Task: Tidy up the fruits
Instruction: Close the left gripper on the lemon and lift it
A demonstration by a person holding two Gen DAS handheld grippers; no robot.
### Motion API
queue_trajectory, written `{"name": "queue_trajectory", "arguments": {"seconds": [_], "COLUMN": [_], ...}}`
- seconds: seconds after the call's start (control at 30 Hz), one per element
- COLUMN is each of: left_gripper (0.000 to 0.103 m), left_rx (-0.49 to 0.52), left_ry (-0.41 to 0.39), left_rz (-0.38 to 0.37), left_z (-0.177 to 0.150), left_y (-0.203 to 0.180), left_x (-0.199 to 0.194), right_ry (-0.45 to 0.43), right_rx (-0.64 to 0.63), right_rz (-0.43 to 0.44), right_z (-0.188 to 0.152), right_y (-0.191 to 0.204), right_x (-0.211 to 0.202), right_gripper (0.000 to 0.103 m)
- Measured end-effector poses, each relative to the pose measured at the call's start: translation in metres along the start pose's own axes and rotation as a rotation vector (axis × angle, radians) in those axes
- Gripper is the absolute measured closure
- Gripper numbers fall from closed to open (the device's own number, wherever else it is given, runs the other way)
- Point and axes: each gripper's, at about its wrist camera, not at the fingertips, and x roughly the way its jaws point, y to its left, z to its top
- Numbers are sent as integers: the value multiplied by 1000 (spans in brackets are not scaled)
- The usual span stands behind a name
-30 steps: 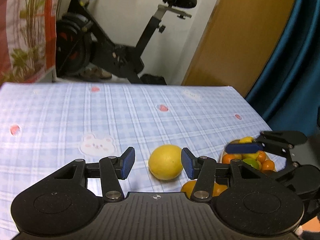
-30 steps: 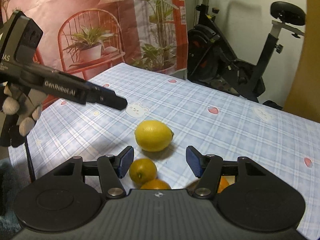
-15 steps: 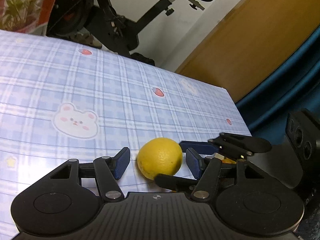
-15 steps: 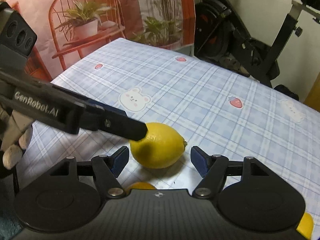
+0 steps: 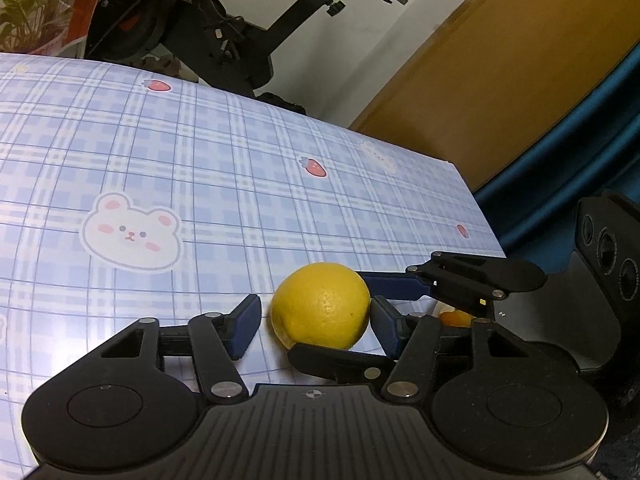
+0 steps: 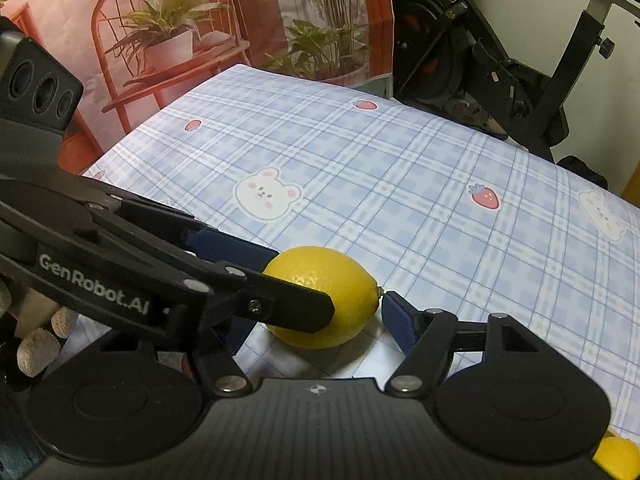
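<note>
A yellow lemon (image 5: pixel 320 306) (image 6: pixel 324 296) lies on the blue checked tablecloth (image 5: pixel 200 184), and both grippers reach around it crosswise. My left gripper (image 5: pixel 316 320) straddles the lemon with its jaws closing; a thin gap shows at the left pad (image 5: pixel 244 326). From the right, the other gripper's fingers (image 5: pixel 400 286) pass behind and in front of the lemon. My right gripper (image 6: pixel 320 320) also has the lemon between its jaws. Its right pad (image 6: pixel 396 324) sits at the lemon's tip, and the left one is hidden behind the other gripper's fingers (image 6: pixel 296 304).
An orange fruit (image 5: pixel 456 318) peeks out behind the right gripper, and a yellow object (image 6: pixel 616 456) shows at the bottom right corner. A gloved hand (image 6: pixel 40 344) holds the left gripper. An exercise bike (image 5: pixel 240 40) stands past the table's far edge.
Both grippers have come down and moved in around the lemon from opposite sides. The right jaws stand wider than a second ago. The fruit bowl has left the left wrist view.
</note>
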Motion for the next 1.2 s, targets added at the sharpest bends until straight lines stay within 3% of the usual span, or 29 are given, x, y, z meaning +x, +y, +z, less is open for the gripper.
{"name": "queue_trajectory", "arguments": {"seconds": [0.57,0.8,1.2], "left_gripper": [46,46,46], "left_rx": [50,91,168], "left_ry": [-44,-82,-81], "left_rz": [-10,-7,2], "left_z": [-6,-12,-31], "left_y": [-18,-45,-106], "left_x": [-27,-44,-50], "right_ry": [-41,-88,-167], "right_rx": [13,13,57], "right_rz": [-11,-24,-37], "right_z": [-6,-11,-46], "right_y": [7,10,3], "right_x": [-14,-41,-95], "right_gripper": [36,36,36]}}
